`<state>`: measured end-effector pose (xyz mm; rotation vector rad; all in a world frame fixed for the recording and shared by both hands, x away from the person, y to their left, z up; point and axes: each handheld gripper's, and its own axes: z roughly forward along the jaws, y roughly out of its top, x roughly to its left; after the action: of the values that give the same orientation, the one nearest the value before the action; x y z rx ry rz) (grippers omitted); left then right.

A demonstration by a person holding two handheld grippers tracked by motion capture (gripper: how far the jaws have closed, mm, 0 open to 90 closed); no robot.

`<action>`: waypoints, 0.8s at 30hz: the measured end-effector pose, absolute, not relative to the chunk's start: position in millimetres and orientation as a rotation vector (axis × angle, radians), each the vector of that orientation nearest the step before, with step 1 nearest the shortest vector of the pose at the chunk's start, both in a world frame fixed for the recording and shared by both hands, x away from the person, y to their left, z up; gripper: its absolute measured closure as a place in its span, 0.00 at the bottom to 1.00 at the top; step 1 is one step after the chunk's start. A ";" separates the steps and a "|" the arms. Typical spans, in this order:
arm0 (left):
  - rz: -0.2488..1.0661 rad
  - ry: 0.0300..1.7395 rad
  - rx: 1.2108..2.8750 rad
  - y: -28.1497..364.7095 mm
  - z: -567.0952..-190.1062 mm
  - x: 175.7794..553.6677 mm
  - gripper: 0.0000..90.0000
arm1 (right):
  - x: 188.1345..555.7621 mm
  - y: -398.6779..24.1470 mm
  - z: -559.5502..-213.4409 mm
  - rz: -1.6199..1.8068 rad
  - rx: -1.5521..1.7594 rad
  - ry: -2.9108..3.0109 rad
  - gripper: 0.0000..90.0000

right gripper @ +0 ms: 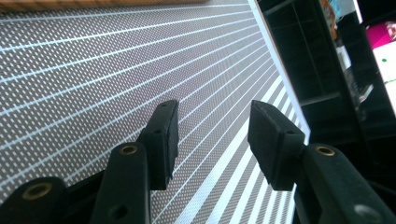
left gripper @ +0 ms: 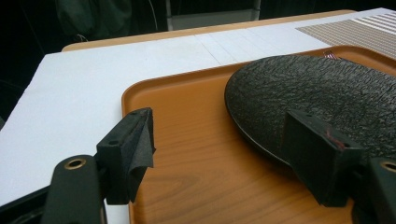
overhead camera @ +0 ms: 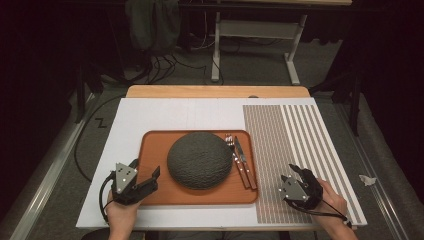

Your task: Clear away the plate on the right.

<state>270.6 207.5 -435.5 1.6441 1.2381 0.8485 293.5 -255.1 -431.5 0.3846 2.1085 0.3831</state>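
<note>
Approach step: my left claw (overhead camera: 150, 176) spread at the tray's (overhead camera: 155, 150) near-left edge beside the dark plate (overhead camera: 200, 160), my right claw (overhead camera: 300, 172) half-spread, empty, over the striped mat (overhead camera: 295, 130); next, I judge, pinching the tray's rim.

My left claw (overhead camera: 150, 176) hovers over the tray's (overhead camera: 155, 150) near-left corner, jaws apart, one jaw over the plate's (overhead camera: 199, 160) rim. The plate lies in the tray's middle; fork (overhead camera: 233, 155) and knife (overhead camera: 243, 160) lie side by side just right of it. Right of the tray, my right claw (overhead camera: 298, 172) hangs over the striped mat (overhead camera: 295, 130) on the counter (overhead camera: 150, 115).
</note>
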 end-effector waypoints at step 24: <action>0.845 1.244 1.641 208.6 -435.3 270.6 0.29 | 302.0 -335.3 -429.8 1.144 0.960 2.031 0.47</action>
<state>270.6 208.6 -435.3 1.6409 1.2441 0.8453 302.0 -335.3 -429.8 0.9600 2.0310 1.1443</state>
